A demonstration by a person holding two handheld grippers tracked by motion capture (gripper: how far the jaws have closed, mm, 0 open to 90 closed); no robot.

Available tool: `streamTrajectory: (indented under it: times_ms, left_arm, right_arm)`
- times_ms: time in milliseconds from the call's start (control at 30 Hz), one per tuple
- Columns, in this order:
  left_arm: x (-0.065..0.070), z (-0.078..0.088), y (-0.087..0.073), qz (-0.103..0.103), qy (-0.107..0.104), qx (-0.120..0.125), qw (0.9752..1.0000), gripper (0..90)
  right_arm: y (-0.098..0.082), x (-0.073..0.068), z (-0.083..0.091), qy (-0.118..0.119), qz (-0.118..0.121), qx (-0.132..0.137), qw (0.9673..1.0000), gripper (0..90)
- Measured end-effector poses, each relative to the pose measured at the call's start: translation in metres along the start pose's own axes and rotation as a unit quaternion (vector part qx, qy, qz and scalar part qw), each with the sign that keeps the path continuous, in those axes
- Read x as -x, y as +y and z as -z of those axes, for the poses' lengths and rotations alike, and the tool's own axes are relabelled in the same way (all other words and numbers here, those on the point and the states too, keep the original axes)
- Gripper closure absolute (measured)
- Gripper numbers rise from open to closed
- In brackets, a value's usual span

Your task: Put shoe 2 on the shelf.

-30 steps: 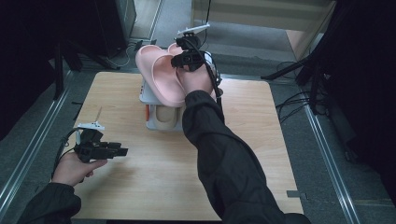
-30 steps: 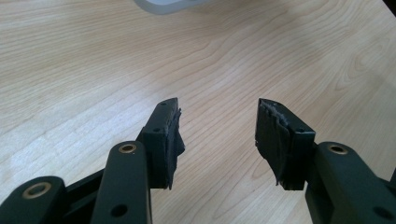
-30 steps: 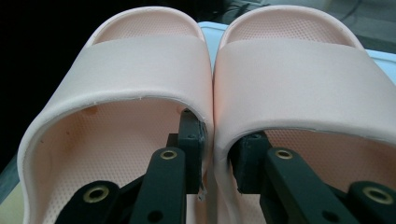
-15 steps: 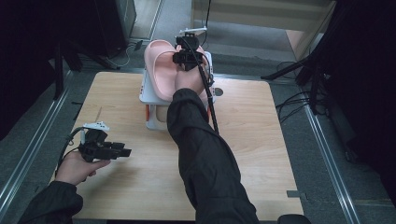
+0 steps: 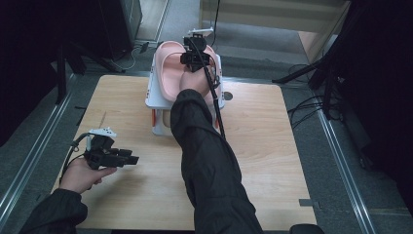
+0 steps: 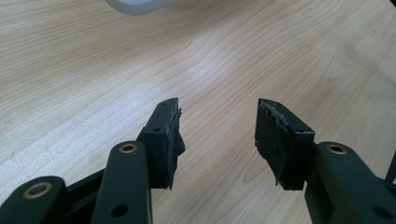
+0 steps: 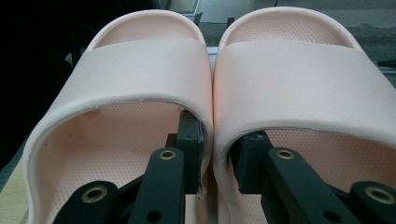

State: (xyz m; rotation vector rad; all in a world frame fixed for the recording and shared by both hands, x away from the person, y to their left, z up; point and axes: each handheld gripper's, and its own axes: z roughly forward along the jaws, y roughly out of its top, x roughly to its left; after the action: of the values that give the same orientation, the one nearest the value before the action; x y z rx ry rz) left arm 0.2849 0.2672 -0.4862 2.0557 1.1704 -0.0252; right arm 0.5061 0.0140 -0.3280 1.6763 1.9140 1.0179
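A pair of pink slide slippers, one (image 7: 140,70) beside the other (image 7: 299,79), sits side by side on a white stand (image 5: 156,92) at the table's far edge. My right gripper (image 7: 217,158) has one jaw inside each slipper, and together they pinch the two touching inner walls just behind the straps. In the high view that right gripper (image 5: 194,61) sits over the pink pair (image 5: 170,73), and the hand hides part of it. My left gripper (image 5: 130,160) hovers low over the wood near the front left. Its jaws stand apart around nothing, as the left gripper (image 6: 217,135) view shows.
The wooden table (image 5: 263,146) has bare surface in the middle and on the right. A small round mark (image 5: 227,96) lies just right of the stand. Metal floor rails run along both sides, and dark stands and cables are at the far right.
My right gripper has carried the slippers farther away and down, from tilted above the stand to level on its top. The left gripper has stayed put.
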Motion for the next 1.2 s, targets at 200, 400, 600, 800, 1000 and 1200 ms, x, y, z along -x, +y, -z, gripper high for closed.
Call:
streamTrajectory:
  times_ms: [200, 400, 600, 800, 1000, 1200]
  left_arm:
    - [-0.001, 0.001, 0.0, 0.003, -0.001, 0.003, 1.0, 49.7]
    - [-0.001, 0.0, 0.0, 0.004, -0.001, 0.002, 1.0, 49.8]
    - [-0.001, 0.0, 0.0, 0.002, -0.001, 0.001, 1.0, 49.8]
    - [-0.001, 0.002, 0.001, 0.003, 0.002, 0.004, 1.0, 49.7]
    - [-0.002, 0.002, 0.0, 0.005, 0.004, 0.003, 1.0, 49.7]
    - [-0.003, 0.002, 0.001, 0.007, 0.004, 0.001, 1.0, 49.7]
  right_arm:
    - [0.001, -0.003, -0.004, -0.01, -0.004, 0.005, 0.9999, 75.8]
    - [0.001, -0.001, -0.007, -0.013, -0.006, 0.006, 0.9999, 75.1]
    - [0.0, -0.001, -0.006, -0.005, -0.005, 0.006, 1.0, 69.2]
    - [0.0, -0.002, -0.005, 0.003, 0.005, 0.005, 1.0, 62.7]
    - [-0.002, -0.001, -0.004, 0.01, 0.008, 0.003, 0.9999, 59.7]
    - [-0.002, 0.002, 0.004, 0.026, -0.001, 0.002, 0.9997, 58.8]
